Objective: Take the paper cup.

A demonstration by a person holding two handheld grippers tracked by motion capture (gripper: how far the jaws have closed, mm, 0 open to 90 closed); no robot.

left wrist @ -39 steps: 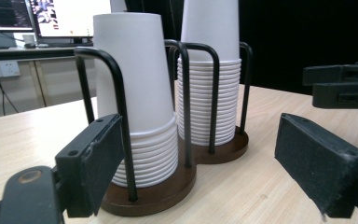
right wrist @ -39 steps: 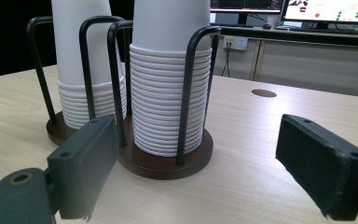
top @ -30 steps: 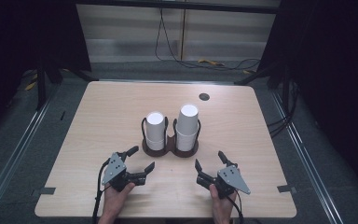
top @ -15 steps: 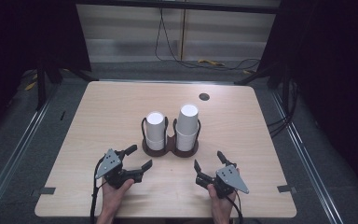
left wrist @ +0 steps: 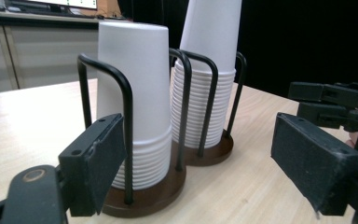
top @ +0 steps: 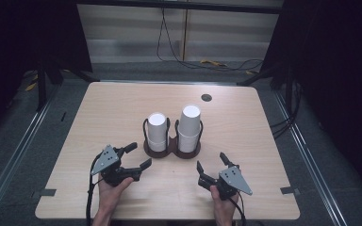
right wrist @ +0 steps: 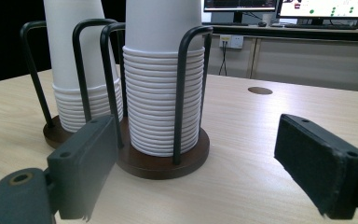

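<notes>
Two stacks of white paper cups stand upside down in a twin holder (top: 172, 149) of black wire loops on round brown bases, at the table's middle. The left stack (top: 157, 132) is shorter than the right stack (top: 189, 126). My left gripper (top: 139, 155) hovers just in front-left of the holder, open; its jaws have just been closing a little with nothing gripped. In the left gripper view the shorter stack (left wrist: 135, 93) rises ahead of the left pad (left wrist: 95, 158). My right gripper (top: 211, 161) rests open in front-right, facing the taller stack (right wrist: 163, 84).
A dark round grommet (top: 206, 97) sits in the wooden table (top: 264, 141) at the back right. Cables lie on the floor behind the table. The right gripper view has monitors (right wrist: 326, 7) on a far desk. Both forearms come in over the front edge.
My left gripper has lifted slightly and drifted a little to the left. The right gripper and the cup stacks have stayed where they were.
</notes>
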